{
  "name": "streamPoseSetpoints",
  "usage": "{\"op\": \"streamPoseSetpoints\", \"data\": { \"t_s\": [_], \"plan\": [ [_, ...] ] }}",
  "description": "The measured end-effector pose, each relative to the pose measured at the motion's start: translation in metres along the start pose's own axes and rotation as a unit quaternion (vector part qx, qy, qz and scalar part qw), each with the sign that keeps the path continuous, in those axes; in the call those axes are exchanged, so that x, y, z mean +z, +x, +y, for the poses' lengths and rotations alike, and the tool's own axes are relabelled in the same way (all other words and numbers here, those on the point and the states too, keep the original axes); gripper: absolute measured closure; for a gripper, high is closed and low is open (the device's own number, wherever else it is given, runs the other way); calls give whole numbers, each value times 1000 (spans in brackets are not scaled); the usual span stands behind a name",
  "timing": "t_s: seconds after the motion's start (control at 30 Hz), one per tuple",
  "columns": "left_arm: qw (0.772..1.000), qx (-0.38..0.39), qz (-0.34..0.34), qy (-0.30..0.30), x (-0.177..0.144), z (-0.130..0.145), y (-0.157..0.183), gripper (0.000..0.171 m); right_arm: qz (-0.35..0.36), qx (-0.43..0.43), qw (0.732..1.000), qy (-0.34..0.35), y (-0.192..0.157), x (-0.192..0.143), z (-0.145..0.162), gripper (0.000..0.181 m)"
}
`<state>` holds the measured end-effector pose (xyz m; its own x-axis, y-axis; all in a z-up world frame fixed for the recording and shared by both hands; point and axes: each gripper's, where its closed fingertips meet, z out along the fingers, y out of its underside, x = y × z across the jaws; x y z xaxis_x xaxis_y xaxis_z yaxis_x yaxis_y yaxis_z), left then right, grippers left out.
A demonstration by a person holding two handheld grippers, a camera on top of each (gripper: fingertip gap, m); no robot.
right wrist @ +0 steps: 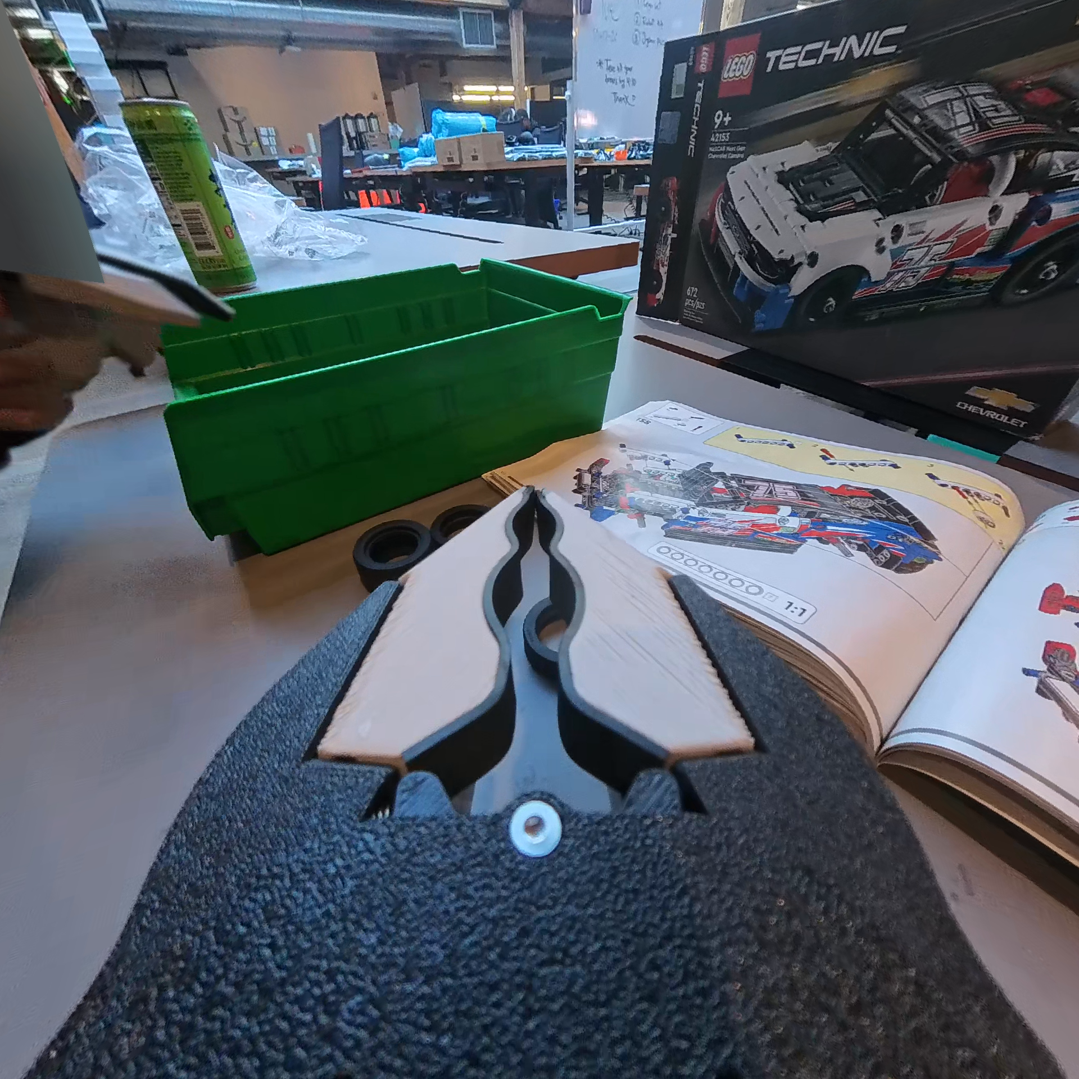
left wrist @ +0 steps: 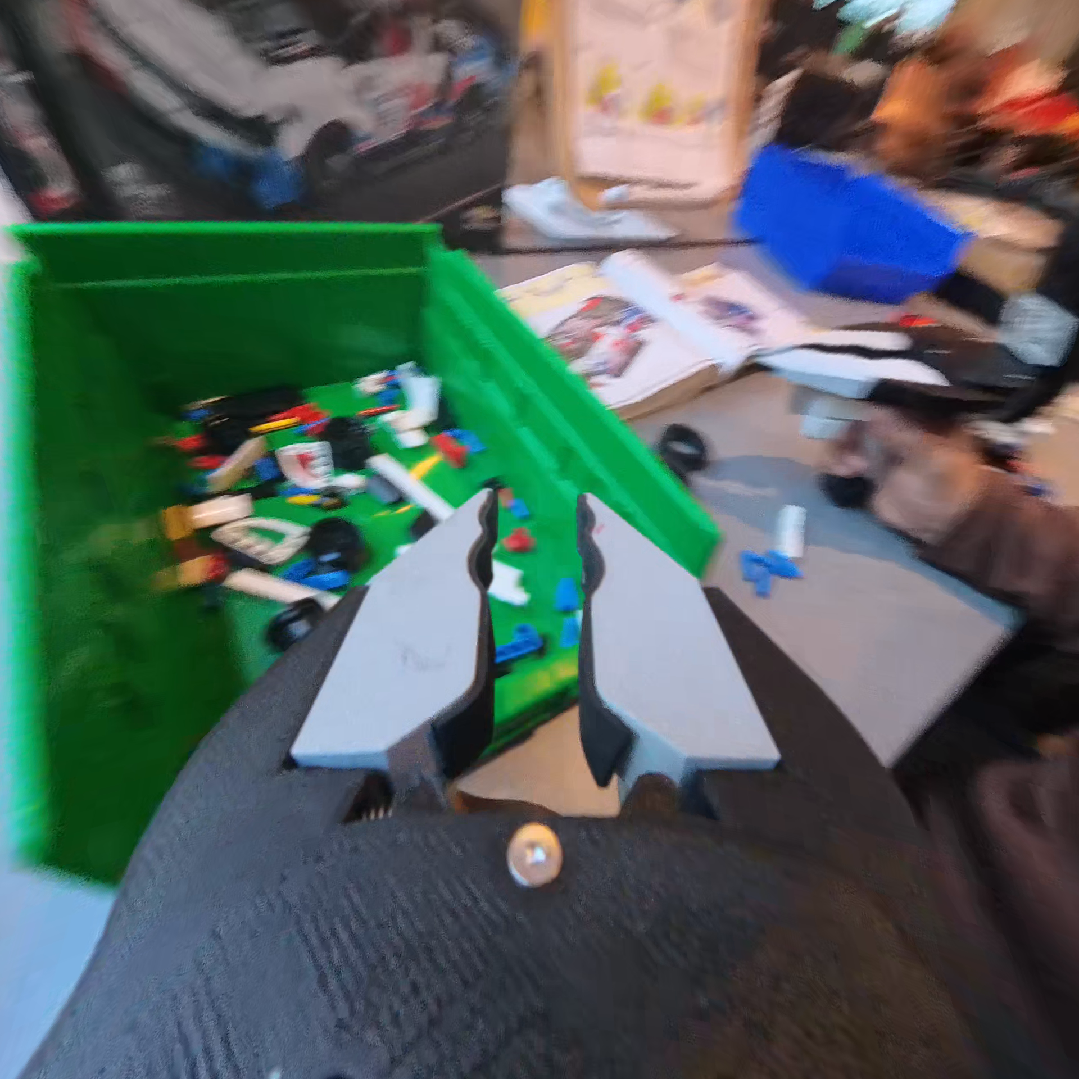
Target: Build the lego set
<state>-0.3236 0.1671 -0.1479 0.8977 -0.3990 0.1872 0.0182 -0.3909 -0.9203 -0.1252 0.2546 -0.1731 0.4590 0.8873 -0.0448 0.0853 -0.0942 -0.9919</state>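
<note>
Left gripper [left wrist: 537, 502] jaws apart over green bin [left wrist: 233, 303]; right gripper [right wrist: 535, 495] jaws together.

Loose lego pieces [left wrist: 327, 484] inside green bin [left wrist: 525, 373].

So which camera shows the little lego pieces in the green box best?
The left wrist view: it looks down into the green plastic bin at the loose lego pieces, though blurred. The right wrist view shows only the bin's outer walls.
</note>
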Motion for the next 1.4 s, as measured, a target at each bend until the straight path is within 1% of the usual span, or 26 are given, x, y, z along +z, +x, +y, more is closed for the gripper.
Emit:
{"op": "streamPoseSetpoints", "data": {
  "t_s": [0.07,0.13,0.2,0.3,0.4,0.47,0.57,0.63,0.73,0.8,0.87,0.93,1.03,1.1,1.17,1.2,1.27,1.3,1.33,1.4],
  "plan": [
    [996,-14,-79,-41,4,-1,-34,150,-1,-4,1000,-2,-1,0,1,181],
    [990,-8,-116,-77,9,2,-50,148,-2,-8,1000,-4,-2,1,1,181],
    [989,4,-113,-97,19,2,-52,141,-2,-11,1000,-4,-3,1,1,181],
    [986,1,-116,-121,35,-2,-60,139,-2,-14,1000,-6,-4,1,1,181],
    [976,-3,-111,-187,50,9,-71,136,-4,-16,1000,-6,-5,1,2,181],
    [969,0,-123,-214,58,14,-80,137,-6,-17,1000,-7,-6,0,2,181],
    [967,-7,-130,-220,75,10,-90,142,-8,-17,1000,-8,-7,0,2,181],
    [961,-4,-146,-235,88,3,-101,143,-9,-16,1000,-11,-7,1,3,181],
    [955,22,-152,-254,106,-27,-116,141,-11,-14,1000,-12,-7,1,3,181],
    [951,30,-134,-275,117,-48,-123,136,-11,-14,1000,-12,-7,1,3,181],
    [945,34,-106,-307,128,-56,-126,135,-11,-16,1000,-12,-8,1,3,181],
    [933,32,-89,-347,140,-44,-126,135,-12,-17,1000,-12,-8,1,3,181],
    [906,53,-75,-414,150,-4,-124,139,-12,-19,1000,-10,-9,0,3,181],
    [883,56,-69,-461,149,27,-124,139,-13,-18,1000,-10,-9,0,3,181],
    [863,50,-67,-499,141,50,-125,139,-14,-18,1000,-10,-10,-1,3,181],
    [866,55,-68,-493,138,49,-125,140,-15,-17,1000,-10,-10,-1,3,181],
    [831,62,-48,-550,112,59,-118,140,-17,-17,1000,-9,-11,-1,3,181],
    [822,78,-46,-562,104,61,-117,140,-18,-17,1000,-10,-11,-1,3,181],
    [824,90,-53,-557,101,58,-119,140,-19,-17,1000,-11,-11,-1,3,181],
    [840,80,-67,-532,99,43,-122,140,-21,-16,1000,-15,-12,0,4,181]
  ]
}}
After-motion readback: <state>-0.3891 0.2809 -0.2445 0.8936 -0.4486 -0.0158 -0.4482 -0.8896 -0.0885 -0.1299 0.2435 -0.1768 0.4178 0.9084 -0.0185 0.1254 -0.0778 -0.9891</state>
